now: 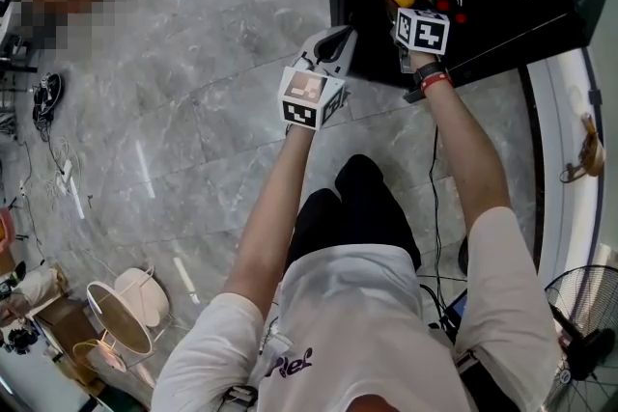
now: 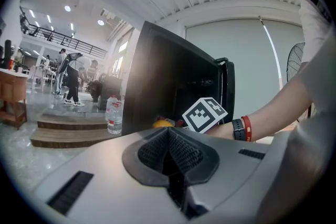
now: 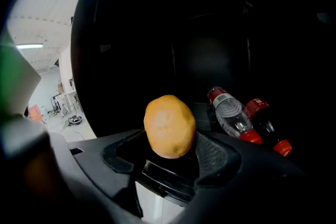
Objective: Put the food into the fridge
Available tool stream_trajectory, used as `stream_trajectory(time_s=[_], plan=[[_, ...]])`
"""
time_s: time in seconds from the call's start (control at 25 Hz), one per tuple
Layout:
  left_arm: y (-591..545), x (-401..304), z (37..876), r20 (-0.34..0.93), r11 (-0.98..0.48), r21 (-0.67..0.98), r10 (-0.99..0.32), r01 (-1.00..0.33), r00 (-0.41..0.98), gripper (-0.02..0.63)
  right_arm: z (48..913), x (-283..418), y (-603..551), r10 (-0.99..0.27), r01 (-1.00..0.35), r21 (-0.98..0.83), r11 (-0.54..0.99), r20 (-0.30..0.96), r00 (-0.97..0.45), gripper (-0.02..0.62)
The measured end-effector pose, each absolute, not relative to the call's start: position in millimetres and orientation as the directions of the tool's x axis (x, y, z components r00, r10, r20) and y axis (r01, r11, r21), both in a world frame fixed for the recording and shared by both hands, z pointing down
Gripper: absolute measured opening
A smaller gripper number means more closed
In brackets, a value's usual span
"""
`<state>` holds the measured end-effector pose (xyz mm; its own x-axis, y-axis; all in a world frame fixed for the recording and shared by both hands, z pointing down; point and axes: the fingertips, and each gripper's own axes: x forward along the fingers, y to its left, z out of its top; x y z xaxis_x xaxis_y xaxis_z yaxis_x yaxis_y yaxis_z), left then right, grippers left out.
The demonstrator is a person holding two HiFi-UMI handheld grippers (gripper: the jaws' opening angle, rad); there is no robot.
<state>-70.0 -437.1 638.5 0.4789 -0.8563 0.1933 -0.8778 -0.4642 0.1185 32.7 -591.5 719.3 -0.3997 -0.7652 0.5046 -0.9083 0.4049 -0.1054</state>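
Now the right gripper [image 3: 167,150] is clamped on the fruit [image 3: 169,126] at the open fridge [image 3: 210,55]; best carried in level and set down beside the bottles [image 3: 233,117], not against them, before letting go; the left gripper [image 2: 170,153] is closed, empty.

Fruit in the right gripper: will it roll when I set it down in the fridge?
Likely yes: the fruit is a smooth egg shape with no flat side. It looks undented between the pads of the right gripper, so it is probably firm.
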Motion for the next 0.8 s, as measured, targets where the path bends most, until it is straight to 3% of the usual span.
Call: stream_trajectory(time_s=[0.8], plan=[[-455.1,-75.5,627.9,0.144,-0.44,0.077,-0.883,-0.895,0.446,0.018,741.8,12.1,-642.7,-0.714,-0.883,-0.061,0.465,0.564,-0.415,0.308]])
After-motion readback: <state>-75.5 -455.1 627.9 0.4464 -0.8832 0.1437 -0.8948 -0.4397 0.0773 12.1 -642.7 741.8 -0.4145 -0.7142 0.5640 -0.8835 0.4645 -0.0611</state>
